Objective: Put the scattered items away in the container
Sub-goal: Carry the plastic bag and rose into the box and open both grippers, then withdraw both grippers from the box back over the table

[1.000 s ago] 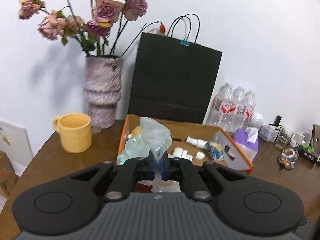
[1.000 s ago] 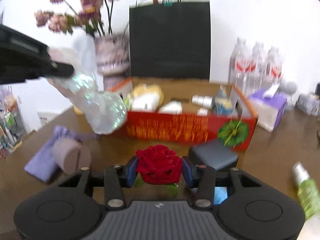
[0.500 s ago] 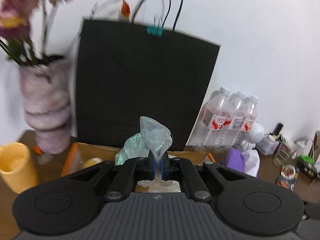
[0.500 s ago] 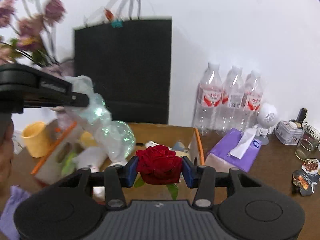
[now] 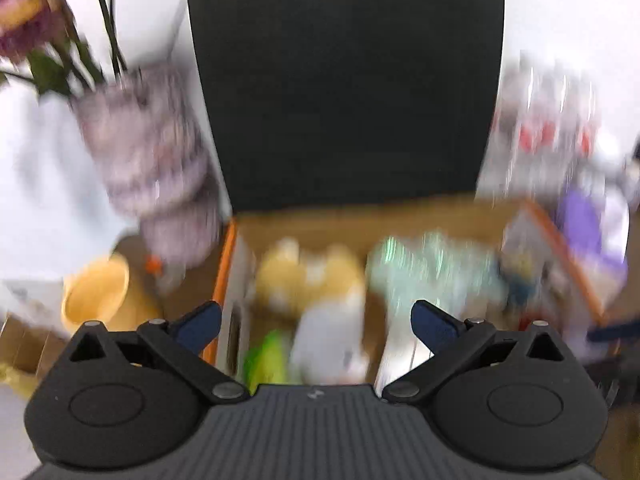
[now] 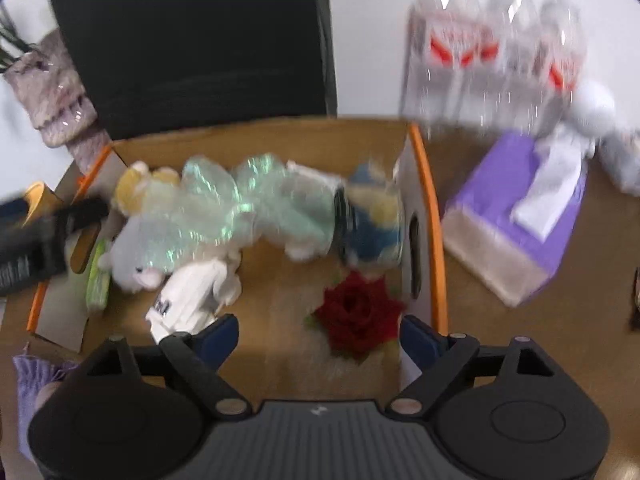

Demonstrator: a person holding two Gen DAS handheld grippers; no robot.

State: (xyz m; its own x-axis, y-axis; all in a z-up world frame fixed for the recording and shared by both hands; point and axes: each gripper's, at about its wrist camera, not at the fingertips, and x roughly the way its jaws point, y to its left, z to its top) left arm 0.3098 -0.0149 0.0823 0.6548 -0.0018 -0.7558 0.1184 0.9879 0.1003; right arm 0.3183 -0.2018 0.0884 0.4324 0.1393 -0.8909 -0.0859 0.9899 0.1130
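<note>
The orange-rimmed cardboard box (image 6: 430,216) lies below both grippers; it also shows in the left wrist view (image 5: 224,280). My left gripper (image 5: 316,322) is open and empty above the box. The iridescent plastic bag (image 5: 432,276) lies inside the box; in the right wrist view (image 6: 240,204) it sits across the soft toys. My right gripper (image 6: 318,336) is open and empty. The red rose (image 6: 356,312) lies on the box floor just beyond its fingertips. Both views are motion-blurred.
A black paper bag (image 6: 192,40) stands behind the box. A vase (image 5: 152,168) and a yellow mug (image 5: 96,298) are at the left. Water bottles (image 6: 500,48) and a purple tissue box (image 6: 516,220) are at the right. A purple cloth (image 6: 32,372) lies at the near left.
Both grippers moved over the box and opened. The plastic bag left the left gripper and the rose left the right gripper; both now lie inside the box.
</note>
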